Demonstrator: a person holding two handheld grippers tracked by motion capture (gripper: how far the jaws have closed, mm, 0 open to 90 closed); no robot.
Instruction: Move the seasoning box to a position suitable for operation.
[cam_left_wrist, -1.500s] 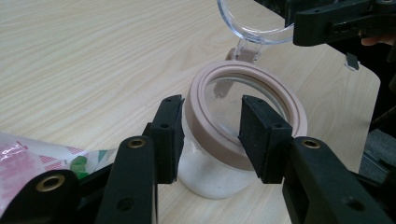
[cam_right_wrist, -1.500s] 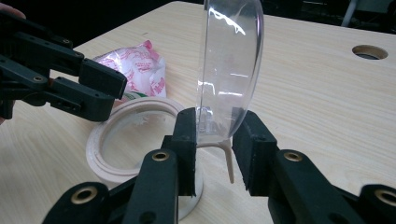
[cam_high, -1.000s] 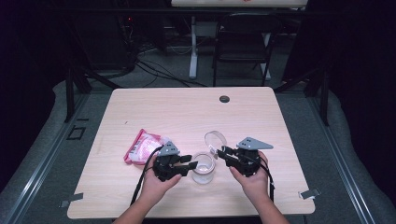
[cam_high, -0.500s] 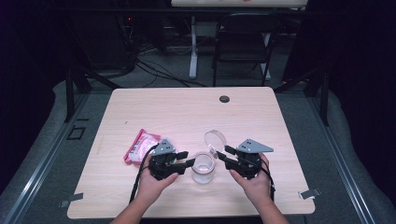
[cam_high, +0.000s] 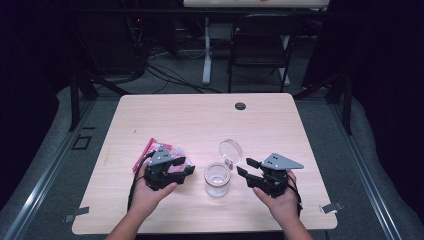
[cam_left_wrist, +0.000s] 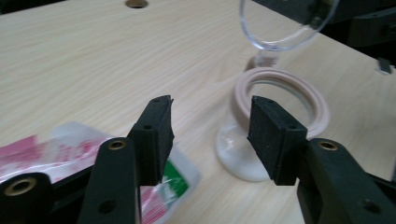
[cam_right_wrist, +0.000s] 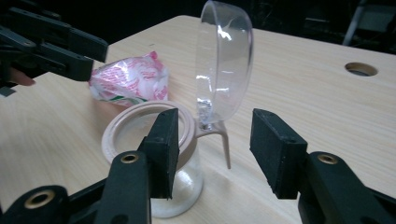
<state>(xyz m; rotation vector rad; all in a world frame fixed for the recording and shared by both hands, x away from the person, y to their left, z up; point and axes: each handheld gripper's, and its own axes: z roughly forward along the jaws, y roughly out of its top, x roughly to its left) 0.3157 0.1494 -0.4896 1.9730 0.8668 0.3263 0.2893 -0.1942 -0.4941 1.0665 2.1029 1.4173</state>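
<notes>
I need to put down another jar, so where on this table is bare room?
The far half of the table, up to the cable hole, is bare. The near middle is crowded: pink packet, left claw, open jar, right claw.

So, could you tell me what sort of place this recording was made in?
Probably a lab or studio set up for recording: a bare wooden table on grey carpet, dark curtains all round, loose cables on the floor behind, and a folding chair at the back.
</notes>
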